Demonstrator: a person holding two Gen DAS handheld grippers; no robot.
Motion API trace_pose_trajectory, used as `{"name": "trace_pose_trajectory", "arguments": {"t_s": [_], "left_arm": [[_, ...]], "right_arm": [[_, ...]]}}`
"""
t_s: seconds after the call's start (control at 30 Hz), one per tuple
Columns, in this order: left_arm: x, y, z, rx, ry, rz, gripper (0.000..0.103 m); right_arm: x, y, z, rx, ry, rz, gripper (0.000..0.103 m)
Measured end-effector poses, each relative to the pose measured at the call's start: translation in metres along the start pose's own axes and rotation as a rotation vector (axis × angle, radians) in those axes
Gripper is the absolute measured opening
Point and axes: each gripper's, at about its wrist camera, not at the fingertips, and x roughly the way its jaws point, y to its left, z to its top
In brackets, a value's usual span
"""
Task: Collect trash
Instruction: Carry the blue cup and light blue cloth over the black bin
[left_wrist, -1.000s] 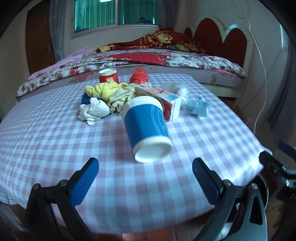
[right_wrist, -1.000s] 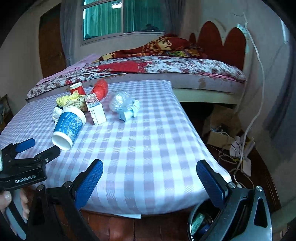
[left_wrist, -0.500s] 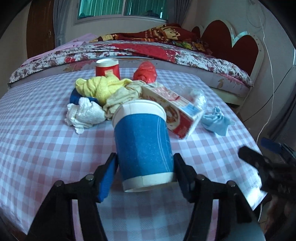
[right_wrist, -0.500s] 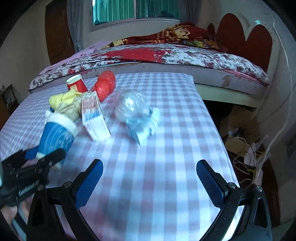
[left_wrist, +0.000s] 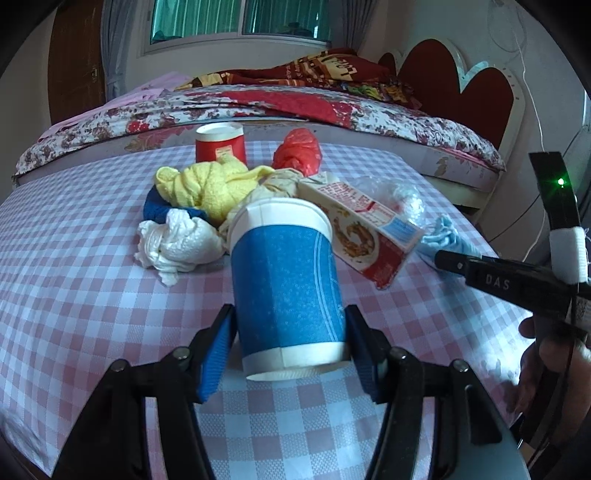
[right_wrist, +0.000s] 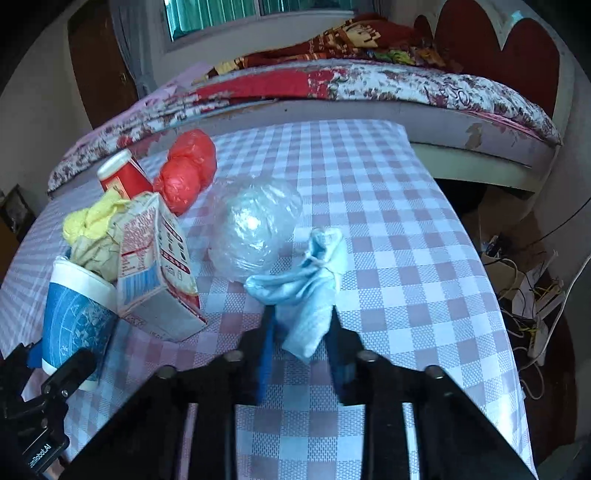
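Left wrist view first: we see our left gripper (left_wrist: 288, 350) with its blue pads on both sides of a blue paper cup (left_wrist: 286, 291). The cup lies on its side on the checked tablecloth (left_wrist: 74, 280), and the pads press on it near its bottom. Behind the cup is a pile of trash: a white crumpled tissue (left_wrist: 177, 243), a yellow cloth (left_wrist: 207, 184), a red cup (left_wrist: 220, 144), a red plastic bag (left_wrist: 299, 155) and a carton (left_wrist: 365, 229) that touches the cup's rim. At the right edge a hand (left_wrist: 546, 365) holds the other tool.

Right wrist view next: our right gripper (right_wrist: 301, 332) is closing, and its jaws are narrow with a light blue cloth (right_wrist: 310, 291) between them. The pads squeeze the near end of the cloth. A clear plastic ball (right_wrist: 255, 229) sits just behind the cloth and touches it. The carton (right_wrist: 155, 266) leans on the blue cup (right_wrist: 74, 317) at the left. A bed (right_wrist: 369, 85) stands behind the table.
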Motion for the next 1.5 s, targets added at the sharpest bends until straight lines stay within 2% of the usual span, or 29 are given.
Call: {"name": "trace_pose_trajectory", "arguments": {"t_s": [0.3,0.63,1.0,1.2,1.5], "left_arm": [[-0.026,-0.015,-0.016,0.040,-0.028,-0.042,0.059],[-0.050,-0.050,-0.024,0.097,-0.048,-0.082,0.058],[-0.069,-0.088,-0.036,0.169,-0.065,-0.125,0.058],[-0.075,-0.111,-0.045,0.214,-0.070,-0.156,0.058],[-0.077,-0.150,-0.059,0.274,-0.053,-0.211,0.058]], "right_arm": [[-0.068,-0.013,-0.032,-0.026,-0.128,-0.024,0.016],[-0.130,-0.037,-0.069,-0.017,-0.191,-0.074,0.014],[-0.167,-0.052,-0.103,-0.011,-0.232,-0.120,0.014],[-0.183,-0.069,-0.125,0.031,-0.265,-0.115,0.014],[-0.192,-0.096,-0.153,0.093,-0.258,-0.141,0.014]]}}
